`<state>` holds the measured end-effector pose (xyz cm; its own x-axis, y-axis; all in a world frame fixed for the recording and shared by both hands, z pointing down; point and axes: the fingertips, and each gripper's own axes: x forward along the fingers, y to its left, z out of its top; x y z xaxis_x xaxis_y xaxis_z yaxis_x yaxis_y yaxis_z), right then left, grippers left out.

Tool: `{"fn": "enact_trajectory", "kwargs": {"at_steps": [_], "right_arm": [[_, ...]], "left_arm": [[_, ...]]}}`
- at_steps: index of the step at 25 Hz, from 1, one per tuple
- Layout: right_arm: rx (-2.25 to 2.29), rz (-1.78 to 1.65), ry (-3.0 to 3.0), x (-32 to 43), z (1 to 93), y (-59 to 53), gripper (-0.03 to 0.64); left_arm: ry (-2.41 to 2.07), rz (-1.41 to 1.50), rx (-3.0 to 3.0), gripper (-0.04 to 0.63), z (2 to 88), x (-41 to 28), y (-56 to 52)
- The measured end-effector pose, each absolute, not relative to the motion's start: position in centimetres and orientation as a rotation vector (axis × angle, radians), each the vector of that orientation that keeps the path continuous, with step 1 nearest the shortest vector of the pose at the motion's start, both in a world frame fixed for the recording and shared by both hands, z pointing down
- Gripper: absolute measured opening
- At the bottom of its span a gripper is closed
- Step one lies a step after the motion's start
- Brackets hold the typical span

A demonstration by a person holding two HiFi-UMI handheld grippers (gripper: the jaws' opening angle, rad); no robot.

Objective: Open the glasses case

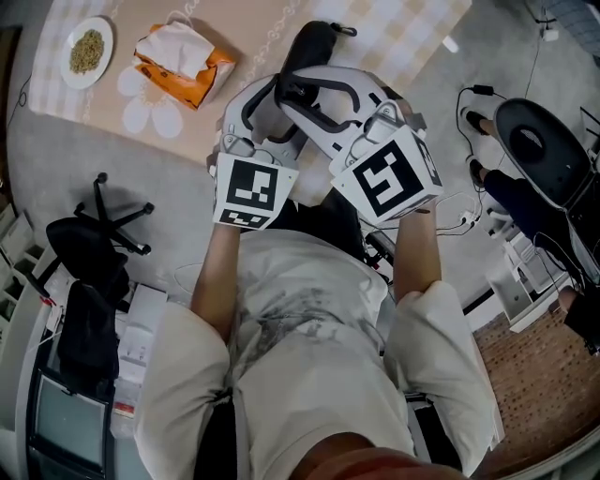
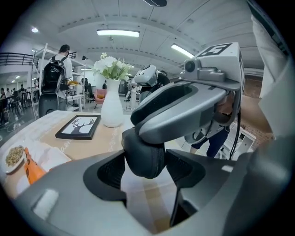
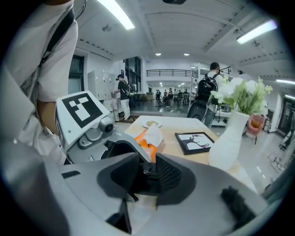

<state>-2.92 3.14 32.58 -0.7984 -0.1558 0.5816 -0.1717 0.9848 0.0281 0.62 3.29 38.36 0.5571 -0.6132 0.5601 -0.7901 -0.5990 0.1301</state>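
Case, black and zipped shut, hangs between the 2 grippers over the near part of the bench; whether it rests on the cloth or is lifted just off it I cannot tell. The left gripper has its fingers pinching 1 rounded end of the case, both pads against the fabric. The right gripper reaches across the top from the other side, and its fingers stand spread, not clamped, with the small metal zip pull in the gap between them. So the opening step looks not yet done: the pull sits right there but nothing has hold of it. The case reads as a light, semi-stiff shell under a woven cover, which should give the pads good bite and take a firm squeeze without harm (any glasses inside are not visible). The pull is the awkward part: tiny, smooth and free to swing, so it may slip out as the fingers close. A sound grip would keep the left fingers across the end, on the flat faces and clear of the zip seam, while the right fingers take the pull squarely and draw it along the seam, not away from it. Farther back on the bench stand an orange tissue pack, a plate, a white vase and a framed picture, all well apart from the grippers.
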Motion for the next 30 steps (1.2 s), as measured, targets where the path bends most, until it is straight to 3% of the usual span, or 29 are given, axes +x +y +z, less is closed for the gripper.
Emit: {"fn": "enact_trajectory", "kwargs": {"at_steps": [4,8,22,30], "right_arm": [[0.185,0.024,-2.471,-3.5,33.3,3.4,0.113],[0.167,-0.020,-2.438,-3.3,33.1,3.7,0.041],[0.290,0.010,-2.490,-2.2,31.1,2.7,0.015],[0.445,0.276,-2.617,-0.7,30.4,1.2,0.015]], "left_arm": [[-1.150,0.688,2.423,0.290,38.6,0.6,3.4],[-1.151,0.679,2.424,0.290,38.5,0.7,3.4],[-1.141,0.653,2.446,0.288,37.8,1.2,3.3],[-1.129,0.649,2.461,0.282,37.6,1.1,3.1]]}}
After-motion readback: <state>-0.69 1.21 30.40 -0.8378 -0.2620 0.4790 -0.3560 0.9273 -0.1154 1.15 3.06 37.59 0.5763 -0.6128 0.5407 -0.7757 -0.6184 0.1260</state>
